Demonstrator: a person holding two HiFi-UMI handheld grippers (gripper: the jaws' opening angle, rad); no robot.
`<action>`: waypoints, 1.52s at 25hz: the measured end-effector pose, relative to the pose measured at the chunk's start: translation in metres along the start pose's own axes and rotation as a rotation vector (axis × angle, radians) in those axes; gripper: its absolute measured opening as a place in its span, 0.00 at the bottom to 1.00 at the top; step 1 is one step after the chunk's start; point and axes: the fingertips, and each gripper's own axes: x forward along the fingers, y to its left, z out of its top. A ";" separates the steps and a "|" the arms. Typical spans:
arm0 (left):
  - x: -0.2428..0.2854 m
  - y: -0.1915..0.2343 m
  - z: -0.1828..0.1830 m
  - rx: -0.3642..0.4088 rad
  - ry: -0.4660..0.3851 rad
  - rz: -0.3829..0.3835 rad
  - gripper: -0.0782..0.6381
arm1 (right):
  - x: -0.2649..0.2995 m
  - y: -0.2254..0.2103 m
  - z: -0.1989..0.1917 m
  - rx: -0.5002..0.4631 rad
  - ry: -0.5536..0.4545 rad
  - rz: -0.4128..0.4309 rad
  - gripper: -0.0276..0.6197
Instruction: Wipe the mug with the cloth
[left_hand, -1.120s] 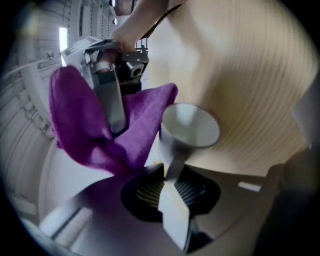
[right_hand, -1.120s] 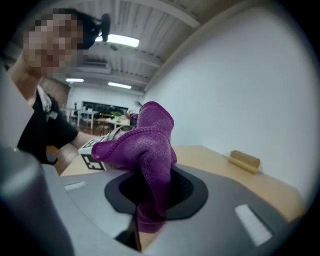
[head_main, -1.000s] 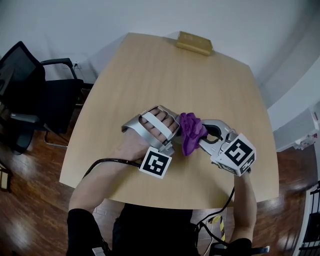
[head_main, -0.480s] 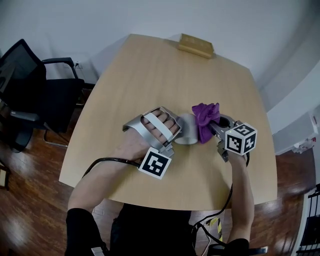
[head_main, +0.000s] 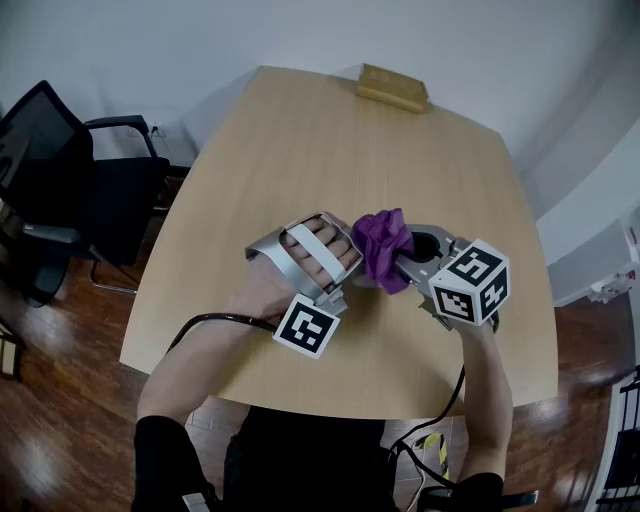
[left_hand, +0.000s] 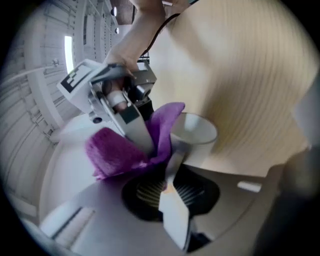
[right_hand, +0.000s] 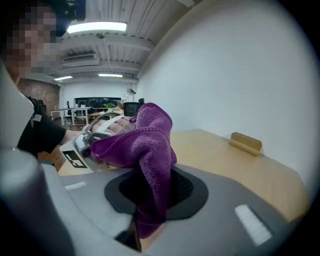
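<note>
We are in the middle of the wiping step. Our left gripper (left_hand: 170, 162) has its jaws pinched narrow on the near side of the white mug (left_hand: 196, 134). It holds the mug over the wooden table (head_main: 300, 150), near the edge closest to us. Our right gripper (right_hand: 147, 215) is clamped on the purple cloth (head_main: 383, 248), which lies against the mug (it hides most of the mug from above). Next, we think, the cloth must rub round the mug while the left grip stays firm.
</note>
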 end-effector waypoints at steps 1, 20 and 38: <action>-0.001 0.001 0.002 0.009 -0.007 0.007 0.21 | 0.001 -0.012 -0.003 0.011 0.010 -0.026 0.16; -0.001 0.005 0.006 -0.047 -0.042 0.024 0.21 | -0.021 0.061 0.007 -0.660 0.032 0.124 0.16; -0.005 0.006 0.012 -0.039 -0.093 0.052 0.21 | -0.021 0.070 -0.005 -0.736 0.053 0.166 0.16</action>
